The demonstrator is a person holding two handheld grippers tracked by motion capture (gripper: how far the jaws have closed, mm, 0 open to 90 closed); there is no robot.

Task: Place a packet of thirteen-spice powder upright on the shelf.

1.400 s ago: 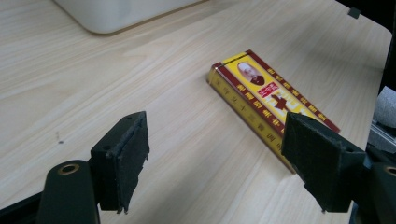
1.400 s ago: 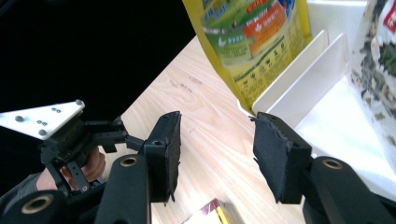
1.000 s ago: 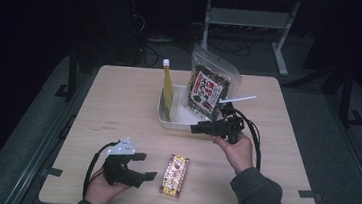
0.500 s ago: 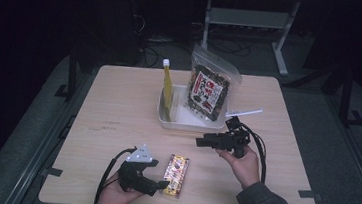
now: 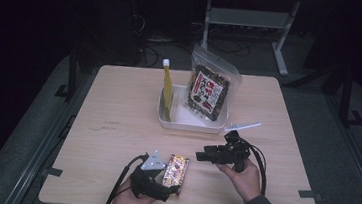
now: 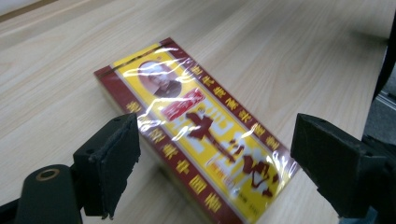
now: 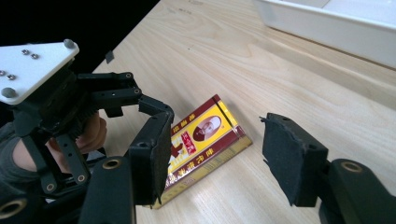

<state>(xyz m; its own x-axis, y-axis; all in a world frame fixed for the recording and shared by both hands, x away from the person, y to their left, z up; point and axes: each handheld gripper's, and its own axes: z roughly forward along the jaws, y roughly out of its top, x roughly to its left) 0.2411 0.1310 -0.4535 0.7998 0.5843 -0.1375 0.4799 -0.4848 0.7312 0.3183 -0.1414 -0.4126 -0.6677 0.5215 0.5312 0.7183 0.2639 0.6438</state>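
Now your left gripper has moved right and reached the yellow and red box lying flat near the table's front edge; its jaws are spread wide on either side, not yet pinching. Your right gripper, a second ago at the white tray, has pulled back toward you, jaws also spread, empty. Likely a grasp comes next. Seaweed bag and yellow tube stand unchanged.
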